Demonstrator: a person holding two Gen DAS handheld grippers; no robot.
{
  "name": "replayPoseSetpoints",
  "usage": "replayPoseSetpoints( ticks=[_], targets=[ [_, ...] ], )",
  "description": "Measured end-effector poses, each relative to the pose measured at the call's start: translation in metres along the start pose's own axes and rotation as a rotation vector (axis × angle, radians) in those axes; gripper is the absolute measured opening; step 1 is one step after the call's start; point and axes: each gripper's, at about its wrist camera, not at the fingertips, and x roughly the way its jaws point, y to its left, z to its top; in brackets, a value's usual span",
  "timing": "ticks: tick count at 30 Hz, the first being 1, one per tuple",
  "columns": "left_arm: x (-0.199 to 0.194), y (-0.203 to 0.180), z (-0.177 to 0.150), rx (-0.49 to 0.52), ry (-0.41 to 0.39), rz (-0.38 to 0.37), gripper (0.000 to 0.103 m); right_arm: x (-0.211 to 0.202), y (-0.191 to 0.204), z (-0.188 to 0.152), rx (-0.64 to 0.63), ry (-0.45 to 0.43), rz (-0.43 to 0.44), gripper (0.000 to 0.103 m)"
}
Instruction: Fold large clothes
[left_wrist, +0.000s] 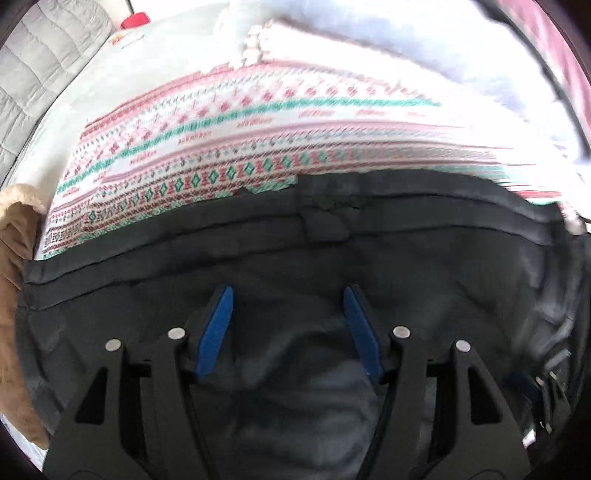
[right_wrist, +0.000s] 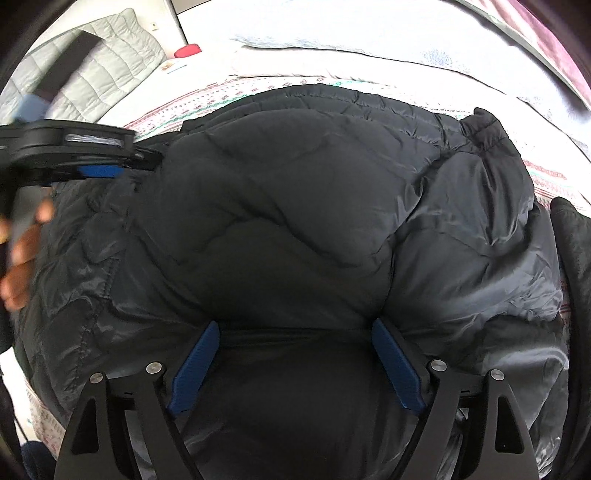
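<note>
left tool (left_wrist: 288, 295) spread over jacket (right_wrist: 295, 206), pinching nothing | right tool (right_wrist: 293, 328) spread, puffy fold between pads, unpinched | risk: slick padding springs open, fold lost

Both views bright, daylight from the far side; white bedding (left_wrist: 388, 48) blown out to near-featureless glare. Left wrist view motion-blurred, patterned blanket (left_wrist: 229, 140) smeared sideways. Black jacket (right_wrist: 295, 206) underexposed but sharp; fisheye bending and dark vignette at corners.
</note>
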Motion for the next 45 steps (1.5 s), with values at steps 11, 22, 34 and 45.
replayPoseSetpoints(
  ticks=[11,22,34,45],
  targets=[
    [0.012,0.011,-0.001,-0.038,0.020,0.015,0.064,0.001,-0.004,0.003,-0.001,0.007,0.012,0.090],
    [-0.082,-0.005,-0.140,0.103,-0.126,-0.154,0.064,0.003,-0.001,0.006,0.002,0.005,0.016,0.095],
    [-0.054,-0.022,-0.171,0.178,-0.159,-0.087,0.064,-0.072,-0.028,-0.025,0.107,-0.223,0.074,0.097],
    [-0.053,-0.011,-0.166,0.141,-0.155,-0.116,0.064,-0.111,-0.138,-0.161,0.768,-0.385,0.228,0.097]
  ],
)
